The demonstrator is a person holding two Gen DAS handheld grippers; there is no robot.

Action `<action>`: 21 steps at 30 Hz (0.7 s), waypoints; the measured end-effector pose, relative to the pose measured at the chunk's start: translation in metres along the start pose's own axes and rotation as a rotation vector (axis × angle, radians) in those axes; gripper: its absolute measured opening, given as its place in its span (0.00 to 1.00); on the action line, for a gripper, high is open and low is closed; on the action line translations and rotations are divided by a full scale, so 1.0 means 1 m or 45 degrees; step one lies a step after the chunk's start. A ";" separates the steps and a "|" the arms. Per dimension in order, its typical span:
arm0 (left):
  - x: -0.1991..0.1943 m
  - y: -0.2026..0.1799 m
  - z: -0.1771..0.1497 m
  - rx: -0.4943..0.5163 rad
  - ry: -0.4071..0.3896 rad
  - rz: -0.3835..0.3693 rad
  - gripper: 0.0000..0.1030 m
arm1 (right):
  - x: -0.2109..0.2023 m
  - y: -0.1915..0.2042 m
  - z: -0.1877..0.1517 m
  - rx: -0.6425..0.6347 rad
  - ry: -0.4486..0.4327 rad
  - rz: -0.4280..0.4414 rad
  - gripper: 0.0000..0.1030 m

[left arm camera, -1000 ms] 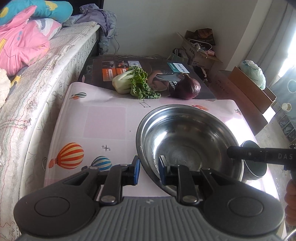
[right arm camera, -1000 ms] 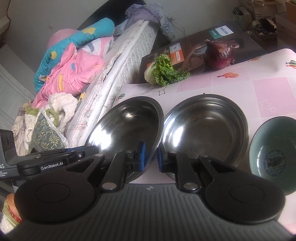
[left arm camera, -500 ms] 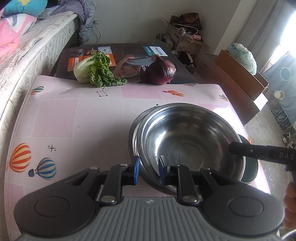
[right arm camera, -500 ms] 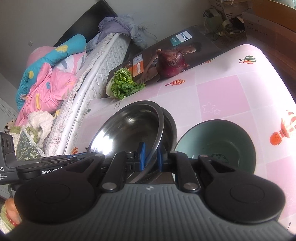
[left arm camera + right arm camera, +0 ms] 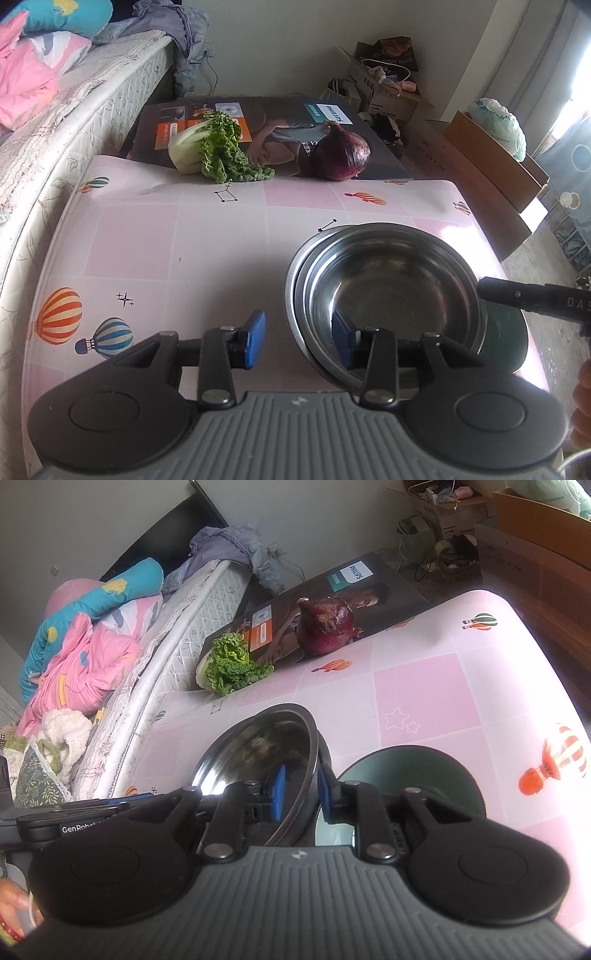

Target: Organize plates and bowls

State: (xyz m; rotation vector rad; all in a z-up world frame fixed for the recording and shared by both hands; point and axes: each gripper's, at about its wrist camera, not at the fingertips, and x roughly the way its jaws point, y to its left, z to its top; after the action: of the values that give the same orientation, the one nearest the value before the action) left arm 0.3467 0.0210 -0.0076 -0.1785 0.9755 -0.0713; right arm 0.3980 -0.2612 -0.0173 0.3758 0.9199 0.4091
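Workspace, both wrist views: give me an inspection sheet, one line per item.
Surface: table under a pink balloon-print cover.
Job's things: steel bowl nested in a second steel bowl; green bowl right beside them.
Clutter: leafy greens and red onion at the far edge, by a printed box.
Grippers: left gripper has just been opening, pads off the rim between them; right gripper has just been opening, rim between its pads, contact unclear.
Cables: white cord in a cardboard box.
Surroundings: bed with bedding, boxes on the floor.
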 end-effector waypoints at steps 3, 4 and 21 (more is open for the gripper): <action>-0.006 0.003 -0.003 0.007 -0.014 0.008 0.47 | 0.001 0.000 0.000 0.002 -0.002 -0.008 0.18; -0.009 0.004 -0.004 0.007 -0.019 0.009 0.49 | 0.002 0.000 0.000 0.003 0.001 -0.009 0.18; -0.063 -0.004 -0.025 0.106 -0.182 0.043 0.90 | -0.052 0.010 -0.017 -0.052 -0.065 0.039 0.44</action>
State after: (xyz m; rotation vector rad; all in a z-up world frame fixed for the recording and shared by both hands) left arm 0.2913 0.0229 0.0307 -0.0888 0.8310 -0.0670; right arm 0.3536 -0.2757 0.0135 0.3615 0.8553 0.4437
